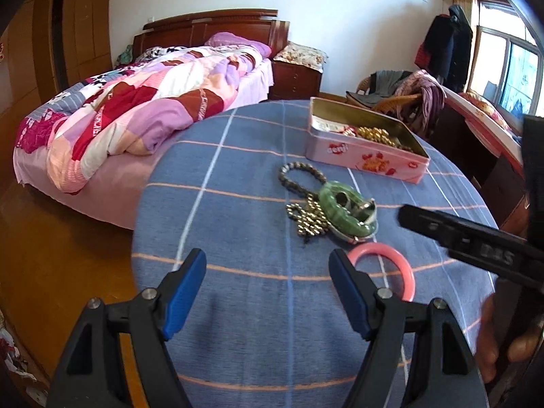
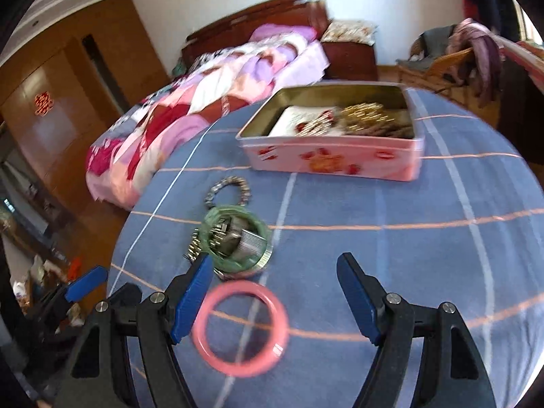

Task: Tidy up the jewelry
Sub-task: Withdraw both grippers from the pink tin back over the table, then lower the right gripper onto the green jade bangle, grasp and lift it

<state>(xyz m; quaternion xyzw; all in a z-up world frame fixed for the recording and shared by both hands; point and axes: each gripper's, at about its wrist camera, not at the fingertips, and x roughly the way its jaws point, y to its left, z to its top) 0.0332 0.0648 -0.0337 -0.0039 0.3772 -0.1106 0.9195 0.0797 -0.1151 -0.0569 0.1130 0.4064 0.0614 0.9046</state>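
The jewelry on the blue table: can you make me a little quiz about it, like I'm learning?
1. True or false: the pink bangle is inside the pink tin.
2. What does the green bangle lie on? A) a pile of metal chains and bracelets B) the bed C) the pink tin
3. Fill in: both the left hand-held gripper and the right hand-held gripper are ____ and hold nothing.

Key: 1. False, it lies on the blue checked tablecloth. 2. A. 3. open.

Both wrist views angled down, close, sharing table [image 1: 238, 176]
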